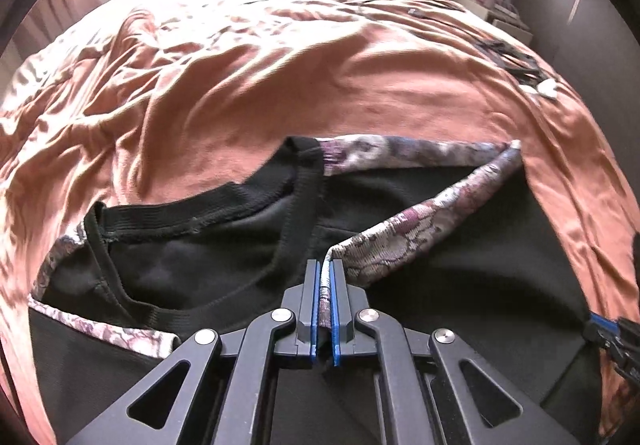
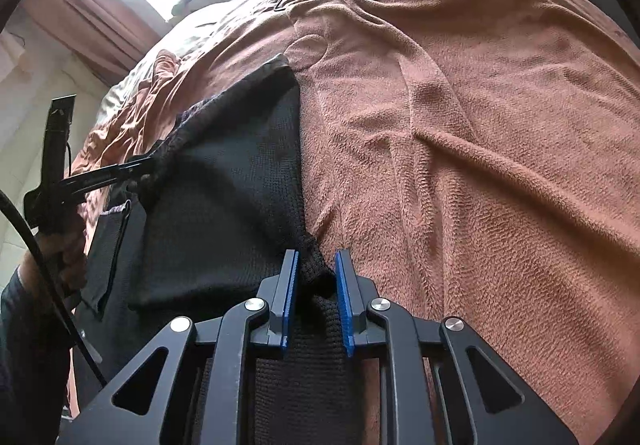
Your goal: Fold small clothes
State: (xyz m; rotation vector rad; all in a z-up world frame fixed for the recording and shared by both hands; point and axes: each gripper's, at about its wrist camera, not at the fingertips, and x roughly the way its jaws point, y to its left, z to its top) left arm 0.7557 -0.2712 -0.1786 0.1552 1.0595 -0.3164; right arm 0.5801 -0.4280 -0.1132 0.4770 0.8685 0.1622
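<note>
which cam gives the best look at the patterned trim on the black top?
Left wrist. The patterned trim runs lit and sharp straight into the shut left gripper. Right wrist shows mostly the plain black knit, with the trim dark and barely readable.

Left gripper (image 1: 327,269) clamped tight; right gripper (image 2: 316,265) pinching, angled downward.

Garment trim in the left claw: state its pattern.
The trim is a purple, white and grey floral print on a black garment; left wrist view shows it best.
</note>
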